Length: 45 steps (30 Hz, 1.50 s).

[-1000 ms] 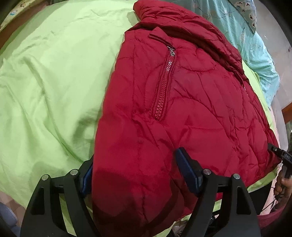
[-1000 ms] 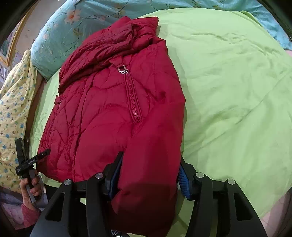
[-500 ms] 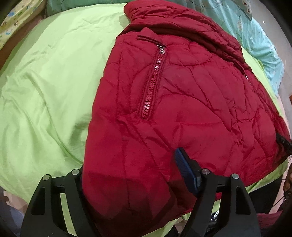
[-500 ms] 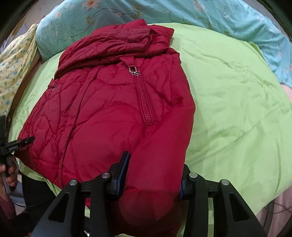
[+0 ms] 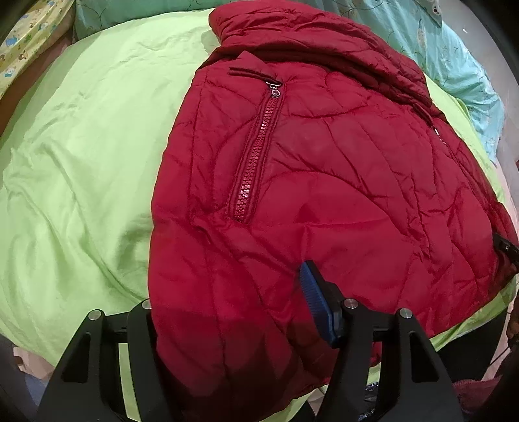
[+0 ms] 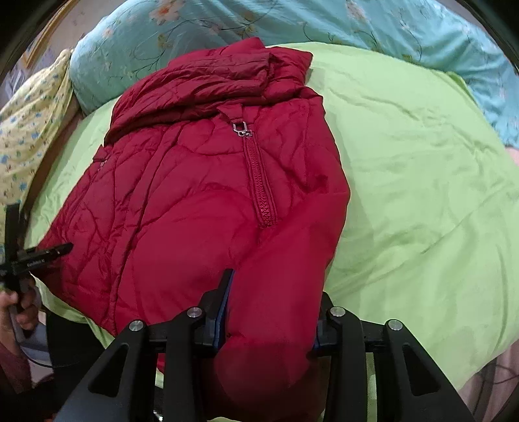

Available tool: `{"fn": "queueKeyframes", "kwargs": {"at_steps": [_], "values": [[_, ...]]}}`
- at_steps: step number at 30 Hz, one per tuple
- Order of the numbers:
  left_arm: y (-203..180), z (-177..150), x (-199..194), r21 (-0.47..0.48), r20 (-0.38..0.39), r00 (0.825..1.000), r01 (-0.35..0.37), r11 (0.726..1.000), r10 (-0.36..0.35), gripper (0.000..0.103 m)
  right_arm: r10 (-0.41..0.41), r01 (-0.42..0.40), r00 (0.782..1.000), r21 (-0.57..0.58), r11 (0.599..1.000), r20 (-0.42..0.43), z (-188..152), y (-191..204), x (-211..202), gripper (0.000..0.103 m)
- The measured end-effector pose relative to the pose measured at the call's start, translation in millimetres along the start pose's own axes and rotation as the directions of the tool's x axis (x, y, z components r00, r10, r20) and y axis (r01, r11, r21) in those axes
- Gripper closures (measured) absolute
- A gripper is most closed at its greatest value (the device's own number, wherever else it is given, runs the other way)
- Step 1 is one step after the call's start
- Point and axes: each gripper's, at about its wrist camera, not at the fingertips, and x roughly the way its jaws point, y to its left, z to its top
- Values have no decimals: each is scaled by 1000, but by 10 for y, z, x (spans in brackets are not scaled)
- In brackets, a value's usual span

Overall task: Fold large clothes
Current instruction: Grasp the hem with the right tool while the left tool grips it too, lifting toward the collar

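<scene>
The left hand-held gripper [image 5: 233,311] and the right hand-held gripper [image 6: 269,311] are each clamped on a near corner of the red quilted puffer jacket [image 5: 324,181], which lies folded on the lime-green bedsheet [image 6: 421,181], near floral turquoise pillows [image 6: 194,29].

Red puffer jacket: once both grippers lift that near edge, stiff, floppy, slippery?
Likely floppy: the red puffer jacket creases and drapes over the green bedding. Probably light for its bulk, given the quilted padding. Shell looks sheeny, so it may slip between the left gripper and right gripper pads.
</scene>
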Motion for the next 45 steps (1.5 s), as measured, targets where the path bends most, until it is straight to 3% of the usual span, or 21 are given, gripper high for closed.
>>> {"fn": "queueKeyframes", "kwargs": {"at_steps": [8,9,11,13,16,21,28,34,45], "values": [[144,-85,-15,-25,20,997,71,997,-71,42,-5,6,1000,7,1000,-21,7,1,27,60],[159,-100,-17,-28,26,996,81,996,-80,46,-4,5,1000,7,1000,-20,7,-1,23,64],[234,-129,-66,-46,50,992,118,992,-115,67,5,-5,1000,4,1000,-14,19,-4,12,67],[314,-129,-112,-74,66,984,169,983,-164,77,25,-25,1000,10,1000,-2,33,-7,-28,72],[386,-127,-209,-102,96,970,233,967,-224,83,122,-124,992,40,991,44,74,-44,-165,75],[296,-114,-367,-84,133,966,235,968,-223,86,251,-259,963,81,963,97,151,-115,-362,78],[210,-130,-555,-33,162,965,216,976,-208,87,257,-262,963,67,963,81,93,-110,-396,79],[293,-82,-628,-34,181,955,244,969,-234,87,296,-302,952,85,950,73,69,-294,-434,80],[408,298,-983,-41,315,896,341,939,-312,87,421,-449,886,130,884,196,372,-457,-575,83]]}}
